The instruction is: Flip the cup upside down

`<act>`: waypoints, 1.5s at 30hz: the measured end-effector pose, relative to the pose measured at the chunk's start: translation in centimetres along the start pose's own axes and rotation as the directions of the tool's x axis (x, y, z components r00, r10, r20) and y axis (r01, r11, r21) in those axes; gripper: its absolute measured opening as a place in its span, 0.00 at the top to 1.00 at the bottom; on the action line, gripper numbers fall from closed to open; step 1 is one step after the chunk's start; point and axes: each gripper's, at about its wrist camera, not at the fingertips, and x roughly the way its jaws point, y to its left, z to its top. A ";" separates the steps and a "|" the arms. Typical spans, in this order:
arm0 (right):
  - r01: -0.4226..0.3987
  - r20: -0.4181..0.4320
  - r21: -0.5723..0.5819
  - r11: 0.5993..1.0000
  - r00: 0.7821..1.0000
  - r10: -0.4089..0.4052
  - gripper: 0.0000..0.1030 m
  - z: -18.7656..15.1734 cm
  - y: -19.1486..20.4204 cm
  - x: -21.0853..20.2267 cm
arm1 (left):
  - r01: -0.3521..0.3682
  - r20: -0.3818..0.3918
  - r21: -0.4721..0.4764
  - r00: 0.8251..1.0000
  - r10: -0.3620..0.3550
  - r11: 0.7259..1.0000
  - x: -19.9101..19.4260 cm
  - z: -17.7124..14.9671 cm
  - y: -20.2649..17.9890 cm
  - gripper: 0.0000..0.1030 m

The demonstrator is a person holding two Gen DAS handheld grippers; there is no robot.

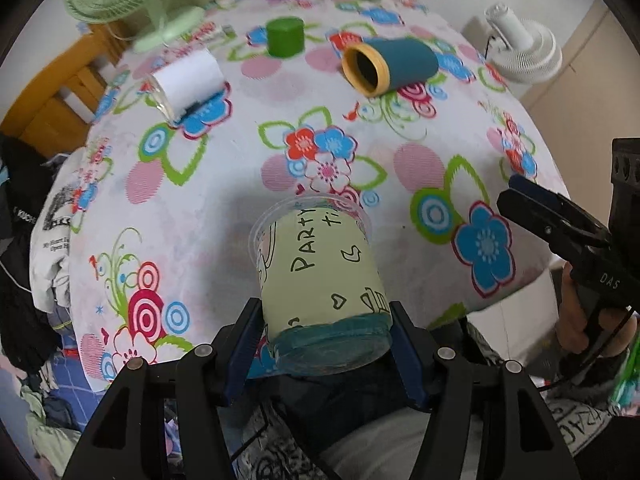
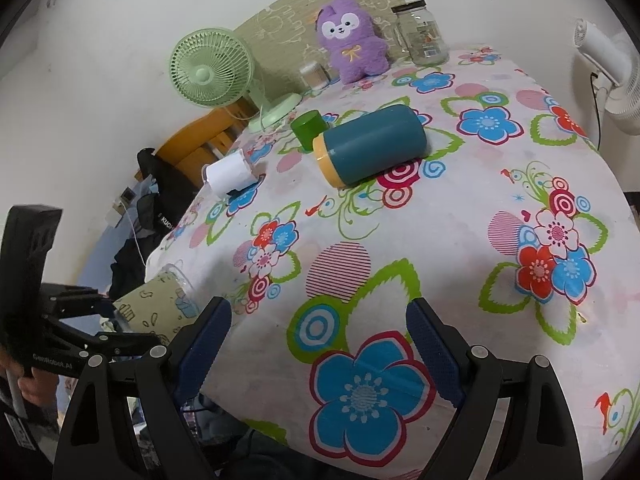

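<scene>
- My left claw (image 1: 326, 344) grips the cup (image 1: 320, 280) by its base, rim pointing away, above the worktop (image 1: 224, 200) edge.
- My right claw (image 2: 318, 344) gapes wide, holding nothing, beside it.

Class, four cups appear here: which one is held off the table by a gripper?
The pale green plastic cup lettered "PARTY", clamped near its base in the left gripper. The white, teal and small green cups rest on the tablecloth.
</scene>
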 end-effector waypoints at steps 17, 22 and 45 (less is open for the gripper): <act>0.021 -0.041 -0.047 0.999 0.999 -0.023 0.12 0.6 0.3 1.6 | -0.001 -0.048 0.000 0.999 0.001 1.000 3.0 4.6 0.0 0.39; 0.038 -0.067 -0.106 0.994 0.997 -0.045 0.12 0.9 1.1 2.5 | -0.014 -0.039 -0.012 0.999 0.014 1.000 3.3 5.1 0.3 0.39; -0.039 -0.133 -0.286 0.957 0.991 0.001 0.12 1.0 5.5 4.0 | 0.000 0.033 -0.072 0.999 0.003 0.997 1.6 6.2 1.5 0.08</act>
